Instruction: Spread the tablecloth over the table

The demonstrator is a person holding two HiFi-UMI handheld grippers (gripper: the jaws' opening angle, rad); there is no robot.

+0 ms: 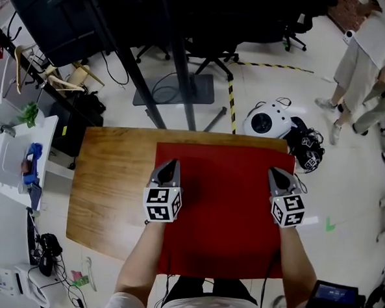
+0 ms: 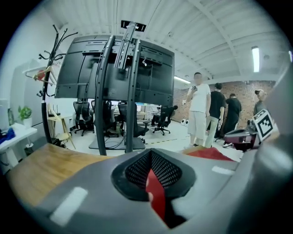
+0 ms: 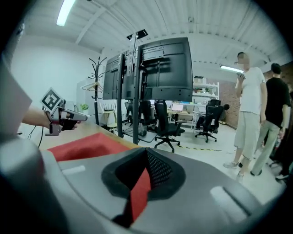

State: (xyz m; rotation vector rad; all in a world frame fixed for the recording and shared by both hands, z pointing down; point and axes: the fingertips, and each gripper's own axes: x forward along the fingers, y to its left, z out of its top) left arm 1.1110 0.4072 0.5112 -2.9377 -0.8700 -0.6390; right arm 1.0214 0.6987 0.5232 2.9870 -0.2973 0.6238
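A red tablecloth (image 1: 225, 211) lies over the right part of the wooden table (image 1: 109, 190), and its near edge hangs toward the person. My left gripper (image 1: 172, 163) sits at the cloth's left edge and my right gripper (image 1: 276, 172) near its right edge, both pointing away. In the left gripper view the left gripper (image 2: 150, 154) is shut on a fold of the red cloth (image 2: 156, 192). In the right gripper view the right gripper (image 3: 146, 154) is likewise shut on a strip of the cloth (image 3: 139, 194). The left part of the table top is bare wood.
A black screen stand (image 1: 178, 64) rises just beyond the table's far edge. A white round device (image 1: 267, 120) and a black bag (image 1: 307, 147) lie on the floor at the far right corner. People (image 1: 364, 56) stand at the far right. A white cabinet (image 1: 17, 152) stands left.
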